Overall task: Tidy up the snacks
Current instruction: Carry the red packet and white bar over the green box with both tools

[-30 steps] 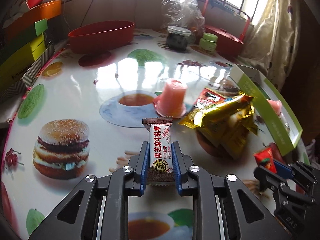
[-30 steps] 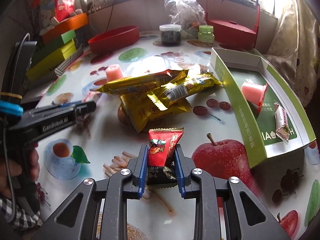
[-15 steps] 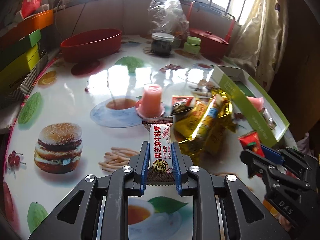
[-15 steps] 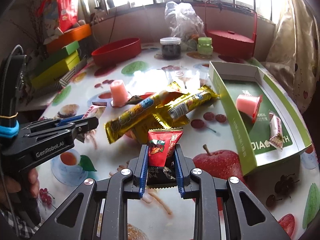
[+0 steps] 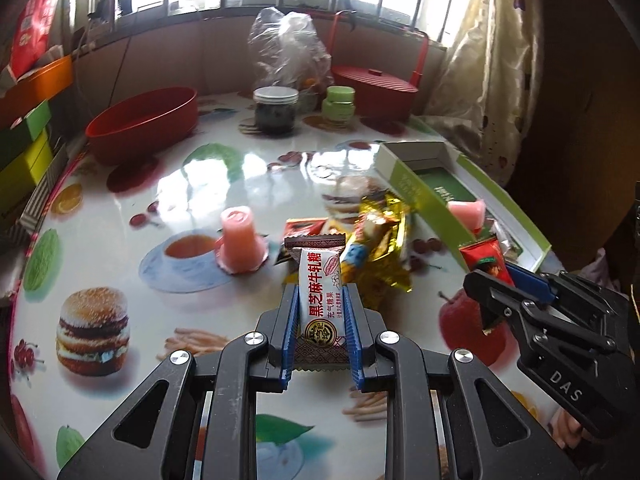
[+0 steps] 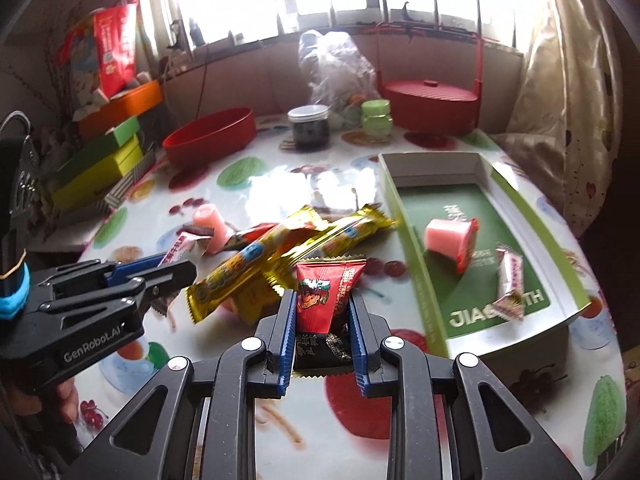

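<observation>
Blown-out window backlight, tabletop [image 5: 224, 176] glare, fisheye vignetting.

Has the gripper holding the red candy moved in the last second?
Yes. The right gripper, shut on the red candy, has risen and pulled back: the green tray and the apple print sit lower and farther off in its view.

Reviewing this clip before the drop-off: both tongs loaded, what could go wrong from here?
1. The left tongs pinch only the lower part of the white candy; its top sticks out free, so it may pivot or slip.
2. The green tray already holds a tipped pink jelly cup and a wrapped candy; a drop could knock them.
3. The right tongs, shut on the red packet, sit just behind the gold bars and might sweep them.
</observation>
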`<state>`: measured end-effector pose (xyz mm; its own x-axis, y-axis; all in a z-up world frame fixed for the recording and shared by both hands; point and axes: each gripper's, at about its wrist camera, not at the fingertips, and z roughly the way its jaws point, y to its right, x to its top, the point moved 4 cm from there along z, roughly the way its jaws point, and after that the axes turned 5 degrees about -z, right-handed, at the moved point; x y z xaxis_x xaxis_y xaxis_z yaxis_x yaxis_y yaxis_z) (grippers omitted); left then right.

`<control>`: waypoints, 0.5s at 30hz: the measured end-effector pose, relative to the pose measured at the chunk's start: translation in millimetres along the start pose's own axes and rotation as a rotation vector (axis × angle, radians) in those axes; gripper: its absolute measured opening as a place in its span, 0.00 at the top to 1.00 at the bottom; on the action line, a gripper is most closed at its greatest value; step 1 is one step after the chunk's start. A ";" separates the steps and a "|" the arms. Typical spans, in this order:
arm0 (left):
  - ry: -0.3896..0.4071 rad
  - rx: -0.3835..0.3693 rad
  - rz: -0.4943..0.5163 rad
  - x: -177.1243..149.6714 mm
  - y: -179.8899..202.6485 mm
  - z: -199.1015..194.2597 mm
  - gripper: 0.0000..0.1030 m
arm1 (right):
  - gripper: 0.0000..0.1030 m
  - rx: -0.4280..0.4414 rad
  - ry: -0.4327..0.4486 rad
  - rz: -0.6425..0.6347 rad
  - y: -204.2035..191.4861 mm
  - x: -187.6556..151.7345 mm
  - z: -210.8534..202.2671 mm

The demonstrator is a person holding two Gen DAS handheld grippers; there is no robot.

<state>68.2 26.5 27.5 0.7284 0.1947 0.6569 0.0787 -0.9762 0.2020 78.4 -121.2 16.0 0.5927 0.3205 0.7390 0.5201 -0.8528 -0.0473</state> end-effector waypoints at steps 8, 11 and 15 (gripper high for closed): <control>0.017 -0.056 0.029 17.8 24.4 2.2 0.78 | 0.77 -0.035 0.023 0.037 22.8 5.3 -7.7; 0.018 -0.077 0.037 22.8 34.3 4.3 0.78 | 0.77 -0.052 0.033 0.056 32.1 6.5 -11.6; 0.015 -0.107 0.055 30.0 49.8 9.7 0.78 | 0.77 -0.073 0.042 0.072 44.1 8.7 -14.6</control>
<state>100.6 -17.2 50.2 0.7191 0.1431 0.6800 -0.0350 -0.9699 0.2411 97.4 -162.0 30.2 0.6001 0.2412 0.7627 0.4301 -0.9012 -0.0534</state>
